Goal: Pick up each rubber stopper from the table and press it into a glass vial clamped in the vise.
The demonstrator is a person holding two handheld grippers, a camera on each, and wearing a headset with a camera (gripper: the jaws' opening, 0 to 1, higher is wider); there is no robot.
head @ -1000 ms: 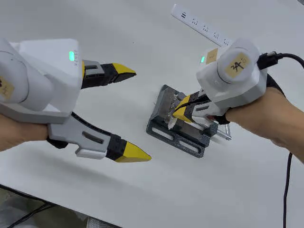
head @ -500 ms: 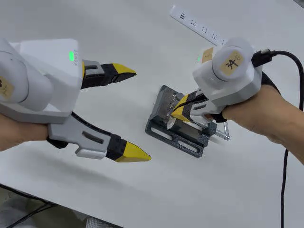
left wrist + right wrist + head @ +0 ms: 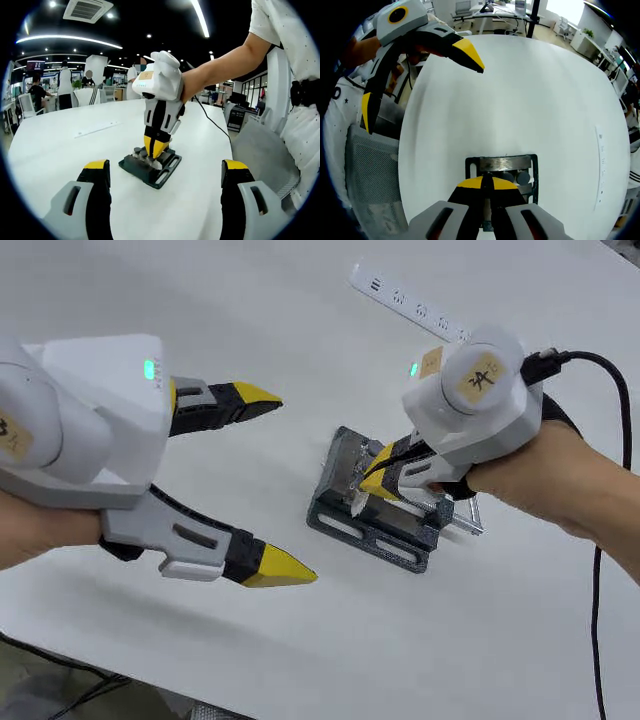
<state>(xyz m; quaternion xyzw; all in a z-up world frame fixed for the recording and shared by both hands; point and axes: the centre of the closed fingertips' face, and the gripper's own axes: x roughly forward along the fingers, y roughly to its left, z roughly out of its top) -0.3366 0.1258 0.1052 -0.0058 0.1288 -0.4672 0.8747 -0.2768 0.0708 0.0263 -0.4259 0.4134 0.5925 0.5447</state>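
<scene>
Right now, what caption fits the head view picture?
Shut right gripper points down at the vise; open left gripper hovers nearby.

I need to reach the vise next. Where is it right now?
The vise sits right of centre in the head view, under the right gripper, with the power strip beyond it.

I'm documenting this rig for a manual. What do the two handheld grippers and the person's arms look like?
The left gripper and right gripper match: white-and-grey housings, a green light each, black jaws with pointed yellow tips. The right one carries a round tan sticker with a black mark, and a black cable. The person wears a short white speckled sleeve.
</scene>
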